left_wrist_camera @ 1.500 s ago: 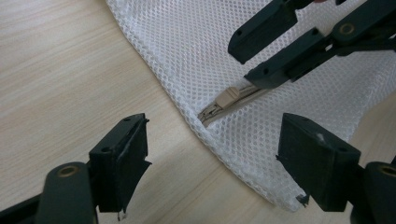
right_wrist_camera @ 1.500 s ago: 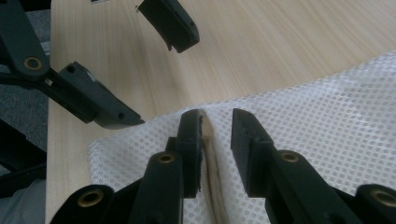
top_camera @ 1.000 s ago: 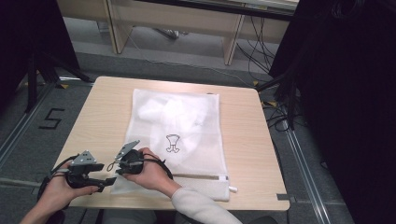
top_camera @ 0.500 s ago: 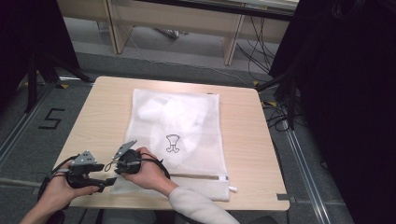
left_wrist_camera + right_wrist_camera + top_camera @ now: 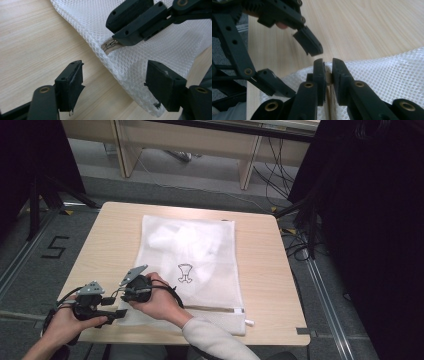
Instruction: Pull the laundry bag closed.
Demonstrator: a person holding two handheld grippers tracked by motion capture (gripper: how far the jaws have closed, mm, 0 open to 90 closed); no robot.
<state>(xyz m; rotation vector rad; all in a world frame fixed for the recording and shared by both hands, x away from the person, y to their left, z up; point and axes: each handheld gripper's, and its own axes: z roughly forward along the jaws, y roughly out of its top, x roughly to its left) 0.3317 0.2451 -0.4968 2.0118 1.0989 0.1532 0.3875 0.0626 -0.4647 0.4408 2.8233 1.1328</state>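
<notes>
While my right tongs [image 5: 327, 67] stay out of it no longer, they sit clamped on the zipper pull [image 5: 110, 46] at the near left corner of the mesh bag [image 5: 192, 257]. That bag lies flat in the middle of the table [image 5: 105, 235]. My left tongs [image 5: 113, 81] stand apart astride the same corner, pads not pressing it, though their jaws have just been closing a little.

Even, soft overhead light, faint shadows; high view dim at its edges, near jaws slightly blurred.
</notes>
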